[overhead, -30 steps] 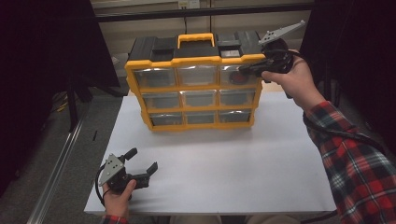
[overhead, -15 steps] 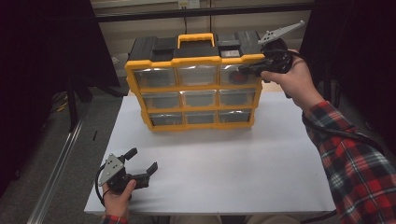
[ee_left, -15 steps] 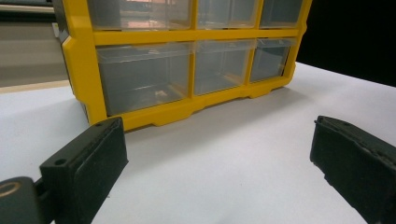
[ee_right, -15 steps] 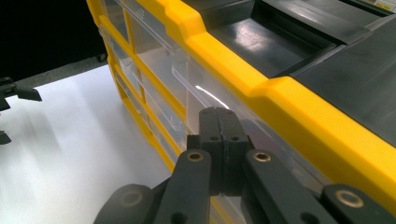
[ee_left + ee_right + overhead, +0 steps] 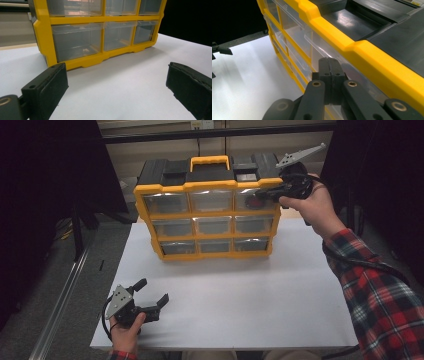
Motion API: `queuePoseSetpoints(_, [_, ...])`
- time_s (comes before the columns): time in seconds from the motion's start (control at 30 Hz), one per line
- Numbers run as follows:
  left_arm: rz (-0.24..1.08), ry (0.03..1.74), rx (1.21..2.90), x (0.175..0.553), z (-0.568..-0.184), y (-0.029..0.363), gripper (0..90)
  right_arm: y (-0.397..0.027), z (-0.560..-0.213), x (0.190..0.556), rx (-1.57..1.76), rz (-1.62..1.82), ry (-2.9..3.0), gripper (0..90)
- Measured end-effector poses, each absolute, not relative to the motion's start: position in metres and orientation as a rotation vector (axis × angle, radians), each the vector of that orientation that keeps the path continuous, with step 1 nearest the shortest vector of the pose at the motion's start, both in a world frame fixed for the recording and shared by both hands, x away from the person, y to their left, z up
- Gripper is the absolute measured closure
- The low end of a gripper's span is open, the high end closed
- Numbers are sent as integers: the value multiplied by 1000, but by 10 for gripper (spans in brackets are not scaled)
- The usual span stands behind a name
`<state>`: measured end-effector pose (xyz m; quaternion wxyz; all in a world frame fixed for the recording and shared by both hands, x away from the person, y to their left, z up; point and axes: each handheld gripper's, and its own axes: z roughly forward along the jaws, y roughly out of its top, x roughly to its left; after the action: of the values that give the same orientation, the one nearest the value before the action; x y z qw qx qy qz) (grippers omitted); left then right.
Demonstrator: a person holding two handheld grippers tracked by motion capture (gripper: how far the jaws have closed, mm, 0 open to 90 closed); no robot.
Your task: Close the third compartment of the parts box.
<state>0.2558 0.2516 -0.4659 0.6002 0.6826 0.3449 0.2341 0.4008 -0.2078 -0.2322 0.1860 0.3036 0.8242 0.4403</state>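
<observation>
Nine drawers of the organizer [image 5: 207, 215] at upper centre look closed, none pulled yet: right gripper [image 5: 260, 196] pressed together at the top-right drawer [image 5: 252, 200], left gripper [image 5: 150, 295] spread, idle.

Lab workbench, white table [image 5: 240, 305], dark curtains [image 5: 45, 195], floor rail [image 5: 62, 305]

organizer [image 5: 210, 220] blocks the table's [image 5: 240, 300] far edge; near side open.

The yellow plastic organiser cabinet [image 5: 210, 215] with nine clear drawers stands upright; its top-right clear drawer [image 5: 255, 200] sits closed, right at the right gripper's [image 5: 262, 197] pressed-together tips.
</observation>
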Motion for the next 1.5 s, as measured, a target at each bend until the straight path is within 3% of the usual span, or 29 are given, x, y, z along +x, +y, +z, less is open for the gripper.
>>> queuePoseSetpoints(0.93, [562, 798, 1605, 255, -465, 253, 38, -209, -235, 403, 874, 1255, 2272, 900])
queuePoseSetpoints(1.17, [560, 783, 1611, 255, -465, 254, 38, -212, -239, 397, 877, 1287, 2265, 802])
queuePoseSetpoints(1.5, [562, 797, 1609, 255, -465, 253, 38, -219, -251, 374, 868, 1399, 2209, 548])
